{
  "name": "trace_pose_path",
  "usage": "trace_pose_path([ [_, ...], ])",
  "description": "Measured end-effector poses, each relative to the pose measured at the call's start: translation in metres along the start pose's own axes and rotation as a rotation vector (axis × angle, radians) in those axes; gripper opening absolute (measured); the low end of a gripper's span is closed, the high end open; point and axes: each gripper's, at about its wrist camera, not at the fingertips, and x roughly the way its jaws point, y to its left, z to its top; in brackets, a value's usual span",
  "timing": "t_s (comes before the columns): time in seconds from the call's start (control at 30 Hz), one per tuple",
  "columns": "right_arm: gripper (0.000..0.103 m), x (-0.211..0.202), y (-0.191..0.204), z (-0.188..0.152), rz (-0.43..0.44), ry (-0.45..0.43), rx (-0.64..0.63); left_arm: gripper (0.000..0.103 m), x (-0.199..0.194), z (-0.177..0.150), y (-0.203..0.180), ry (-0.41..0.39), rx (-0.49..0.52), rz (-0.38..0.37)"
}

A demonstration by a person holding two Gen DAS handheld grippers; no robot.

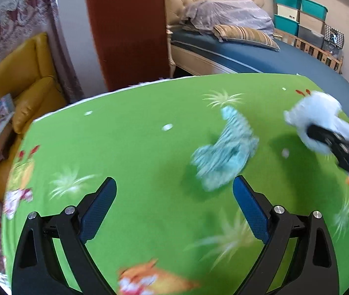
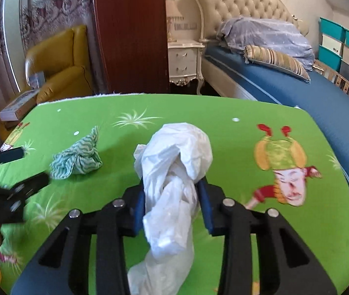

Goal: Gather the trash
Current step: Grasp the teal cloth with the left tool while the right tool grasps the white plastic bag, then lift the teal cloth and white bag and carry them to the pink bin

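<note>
Fingers of the right gripper (image 2: 172, 201) are clamped on a white bag (image 2: 174, 172) — pinched around its gathered middle, so the crumpled top bulges above the pads and the tail hangs down between the gripper arms. Probably held this way to keep the bag bunched and off the table (image 2: 223, 113) until it's needed as the trash sack, though whether it is sack or trash itself I can't tell. Left gripper (image 1: 174, 196) has its fingers wide apart, nothing between them, hovering over the green cloth-covered table with the rag (image 1: 223, 154) just ahead and a bit right of centre — looks lined up for a grab. Rag is a crumpled teal-striped wad lying loose on the table, apart from the bag and touching neither gripper. It's soft, so a pinch on the bulk should hold. Left view is motion-blurred, so the exact gap to the rag is unclear.
</note>
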Motion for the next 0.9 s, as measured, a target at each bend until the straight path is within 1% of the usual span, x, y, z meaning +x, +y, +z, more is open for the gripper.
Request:
trace_pose_path([
  [0.17,0.036,-0.021,-0.02,-0.016,0.006,-0.023,0.018,0.089,0.032,0.03,-0.029,0.043,-0.005,-0.057],
  [0.2,0.036,-0.026,-0.023,-0.019,-0.001,-0.03,0.021,0.08,0.039,0.033,-0.036,0.061,-0.001,-0.055],
  [0.23,0.036,-0.029,-0.022,-0.023,-0.009,-0.035,0.019,0.069,0.044,0.034,-0.04,0.078,0.002,-0.055],
  [0.27,0.036,-0.033,-0.023,-0.027,-0.013,-0.039,0.018,0.053,0.048,0.033,-0.044,0.101,0.005,-0.072],
  [0.3,0.036,-0.037,-0.024,-0.031,-0.012,-0.044,0.019,0.046,0.043,0.03,-0.05,0.081,0.022,-0.061],
  [0.33,0.036,-0.043,-0.024,-0.036,-0.011,-0.051,0.017,0.041,0.039,0.027,-0.054,0.068,0.039,-0.062],
  [0.37,0.037,-0.047,-0.024,-0.039,-0.012,-0.055,0.013,0.04,0.032,0.023,-0.057,0.053,0.059,-0.064],
  [0.43,0.037,-0.055,-0.024,-0.047,-0.018,-0.06,0.007,0.039,0.015,0.01,-0.063,0.021,0.074,-0.072],
  [0.53,0.037,-0.065,-0.021,-0.059,-0.036,-0.064,-0.008,0.039,-0.009,-0.013,-0.066,-0.015,0.078,-0.052],
  [0.6,0.037,-0.072,-0.019,-0.067,-0.036,-0.063,-0.006,0.039,-0.024,-0.031,-0.064,-0.029,0.058,-0.059],
  [0.8,0.037,-0.101,-0.014,-0.094,-0.024,-0.081,0.007,0.04,-0.07,-0.081,-0.049,-0.079,-0.011,-0.046],
  [0.9,0.037,-0.117,-0.01,-0.108,-0.025,-0.095,-0.008,0.04,-0.089,-0.103,-0.045,-0.109,-0.052,-0.059],
])
